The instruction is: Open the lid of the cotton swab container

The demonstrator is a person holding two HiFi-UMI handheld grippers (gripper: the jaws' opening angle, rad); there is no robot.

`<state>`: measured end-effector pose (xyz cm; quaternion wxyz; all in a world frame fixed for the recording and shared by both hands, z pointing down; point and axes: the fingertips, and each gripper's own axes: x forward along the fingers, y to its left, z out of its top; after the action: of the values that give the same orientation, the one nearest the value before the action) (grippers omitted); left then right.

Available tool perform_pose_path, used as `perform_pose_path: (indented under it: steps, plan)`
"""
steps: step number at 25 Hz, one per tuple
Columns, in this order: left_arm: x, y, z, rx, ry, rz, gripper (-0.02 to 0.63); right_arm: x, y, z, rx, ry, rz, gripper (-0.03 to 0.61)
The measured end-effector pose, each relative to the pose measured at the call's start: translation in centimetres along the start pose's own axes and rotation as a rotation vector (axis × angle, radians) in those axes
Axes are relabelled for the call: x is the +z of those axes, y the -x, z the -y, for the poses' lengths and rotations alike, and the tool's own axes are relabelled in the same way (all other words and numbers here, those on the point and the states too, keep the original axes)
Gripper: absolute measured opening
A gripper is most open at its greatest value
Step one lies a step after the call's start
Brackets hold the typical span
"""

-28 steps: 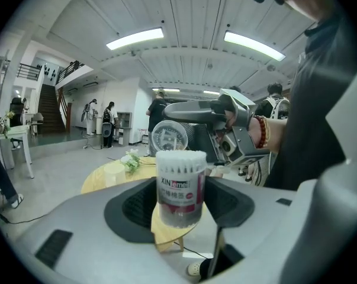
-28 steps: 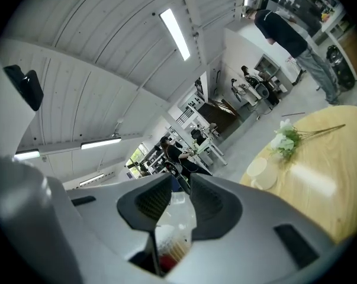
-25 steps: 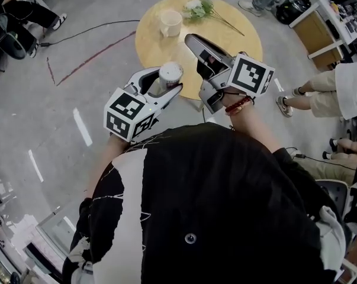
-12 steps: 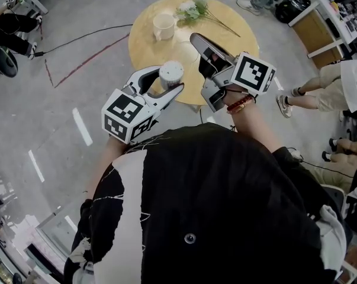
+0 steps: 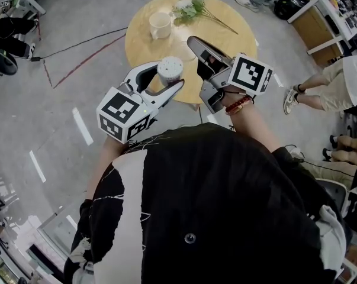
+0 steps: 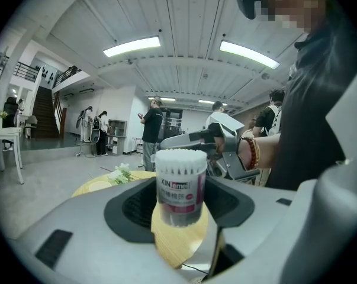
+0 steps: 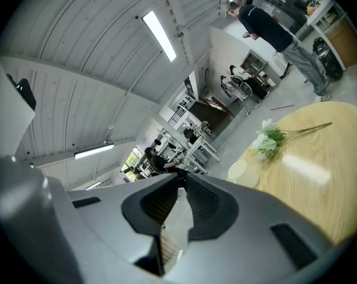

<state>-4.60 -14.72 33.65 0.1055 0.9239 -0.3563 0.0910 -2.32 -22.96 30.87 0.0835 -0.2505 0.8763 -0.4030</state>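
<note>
Black-and-white top [image 5: 225,206], red bead bracelet [image 5: 238,105]

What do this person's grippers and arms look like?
The left gripper and right gripper are light grey with tapered jaws and black ribbed pads; each carries a white cube with black square markers. The person wears a black top with white patches and a red-brown bead bracelet on the right wrist. The right one's jaws have just been closing, a clear lid between them.

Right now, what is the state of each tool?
Left tool: closed on the cotton swab container.
Right tool: jaws have just been closing, now nearly together; any grip cannot be told.
</note>
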Motion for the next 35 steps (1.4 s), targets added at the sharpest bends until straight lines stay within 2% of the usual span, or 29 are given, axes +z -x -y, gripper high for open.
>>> perform_pose_path:
  steps: [16, 25, 31, 33, 35]
  plan:
    - [0.2, -0.7, 0.2, -0.010, -0.008, -0.007, 0.260, -1.0, 0.6, 1.4, -0.024, -0.041, -0.020, 0.040]
    - [-1.5, -1.5, 0.3, 0.001, 0.033, -0.072, 0.261, 0.3, 1.7, 1.5, -0.021, -0.033, 0.001, 0.040]
    - [-1.7, -1.6, -2.0, 0.101, 0.096, -0.072, 0.261, 3.1, 2.3, 0.0, 0.045, -0.035, 0.072, 0.040]
    - [-1.6, -1.4, -3.1, 0.164, 0.114, -0.058, 0.261, 3.5, 2.5, 0.1, 0.023, -0.002, 0.084, 0.038]
    - [-1.4, -1.0, -4.4, 0.238, 0.135, -0.041, 0.261, 3.8, 2.8, 0.7, -0.042, 0.091, 0.079, 0.023]
